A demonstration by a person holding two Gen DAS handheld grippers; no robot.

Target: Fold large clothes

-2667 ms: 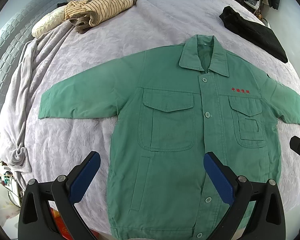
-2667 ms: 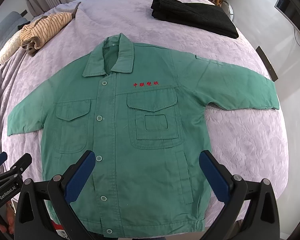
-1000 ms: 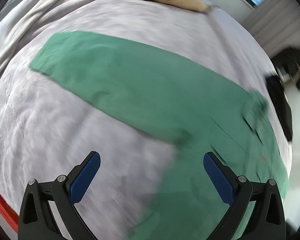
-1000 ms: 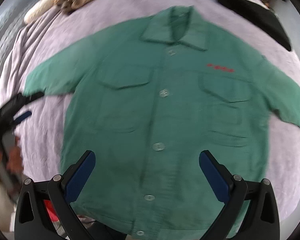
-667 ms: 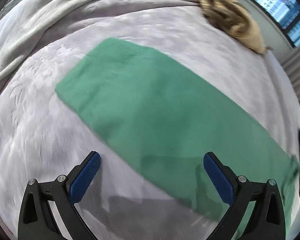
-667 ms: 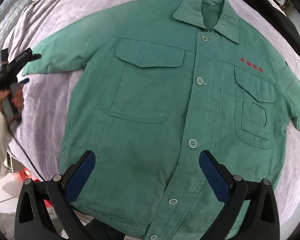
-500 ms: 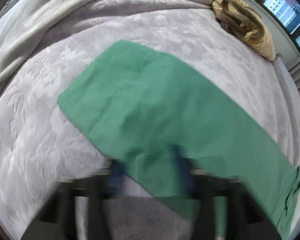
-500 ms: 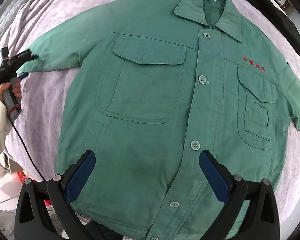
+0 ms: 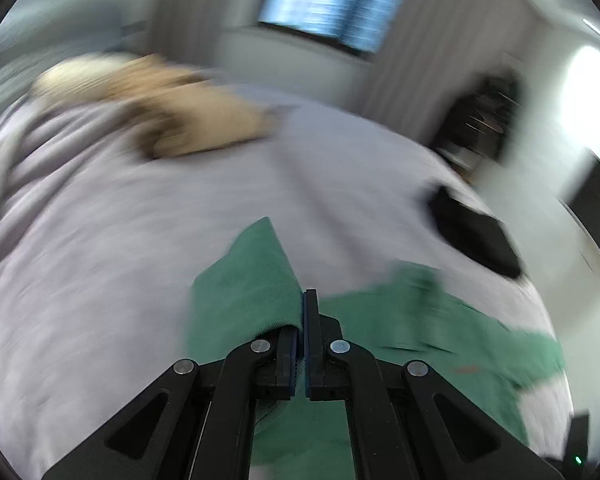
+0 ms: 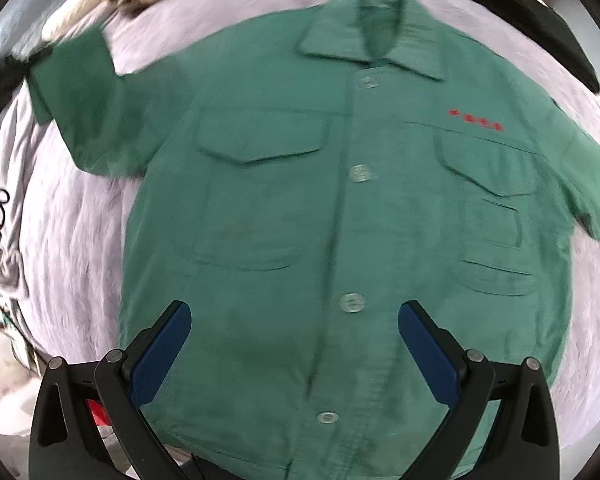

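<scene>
Left tongs [image 9: 303,304] were wide open over the sleeve a moment ago, now clamped shut on the cuff of the green jacket [image 10: 340,200]. Sleeve [image 10: 84,92] was lying flat on the bed, now lifted and swung up toward the collar. Right tongs [image 10: 294,340] moved in closer over the hem.

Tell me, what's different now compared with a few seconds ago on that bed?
The left gripper, open above the green jacket earlier, travelled out to its sleeve, closed on the cuff and is lifting it inward. The right gripper stays open over the hem. The jacket body stays flat and buttoned; the tan clothes and black garment haven't moved.
</scene>
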